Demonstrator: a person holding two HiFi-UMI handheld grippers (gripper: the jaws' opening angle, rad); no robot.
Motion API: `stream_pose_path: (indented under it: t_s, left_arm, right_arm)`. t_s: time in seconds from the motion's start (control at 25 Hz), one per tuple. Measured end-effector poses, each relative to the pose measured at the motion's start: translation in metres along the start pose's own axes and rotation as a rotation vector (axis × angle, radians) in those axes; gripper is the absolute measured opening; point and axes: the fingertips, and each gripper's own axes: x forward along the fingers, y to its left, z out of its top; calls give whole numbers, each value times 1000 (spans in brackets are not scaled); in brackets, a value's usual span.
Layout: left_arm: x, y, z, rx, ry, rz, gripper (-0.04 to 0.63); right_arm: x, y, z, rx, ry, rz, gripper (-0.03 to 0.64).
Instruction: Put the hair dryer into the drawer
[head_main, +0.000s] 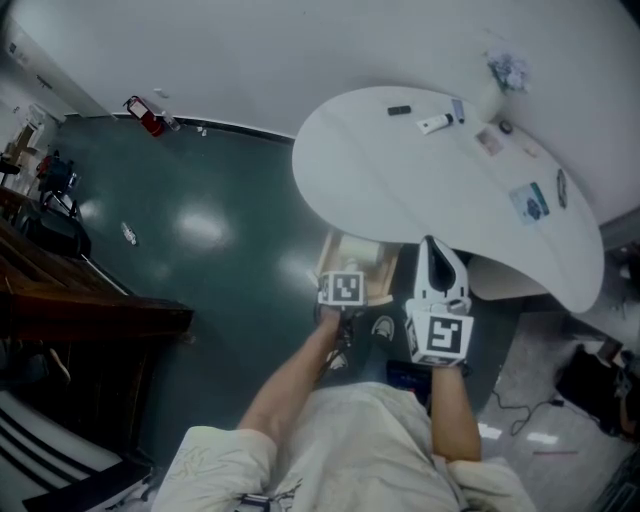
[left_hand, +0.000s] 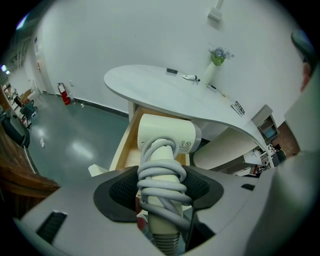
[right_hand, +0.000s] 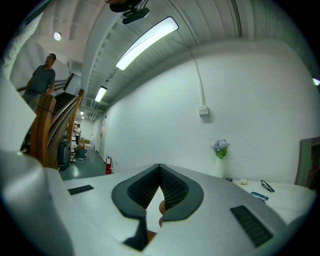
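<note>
Below the curved white counter (head_main: 400, 190), the head view has the left gripper (head_main: 344, 288) over the open pale wooden drawer (head_main: 365, 255), likely for lowering. Its own view shows jaws clamped on the cord-wrapped handle of the cream plastic hair dryer (left_hand: 165, 134). In its view, the right gripper (right_hand: 160, 172) has jaws closed, empty.
</note>
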Motion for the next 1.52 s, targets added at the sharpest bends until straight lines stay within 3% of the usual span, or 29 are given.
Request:
stream_pose_path:
  t_s: [0.48,0.92,1.52]
  left_arm:
    - [31,-5,14,-29,71,14,265]
    - [65,-7,32,-54,74,17,265]
    - [102,-1,17,-99,147,14,265]
  right_arm:
    - [31,-21,-14,7,38,38,3]
    - [61,-34,-31,17,76,80,3]
    - [75,-38,-56,39,126,98,3]
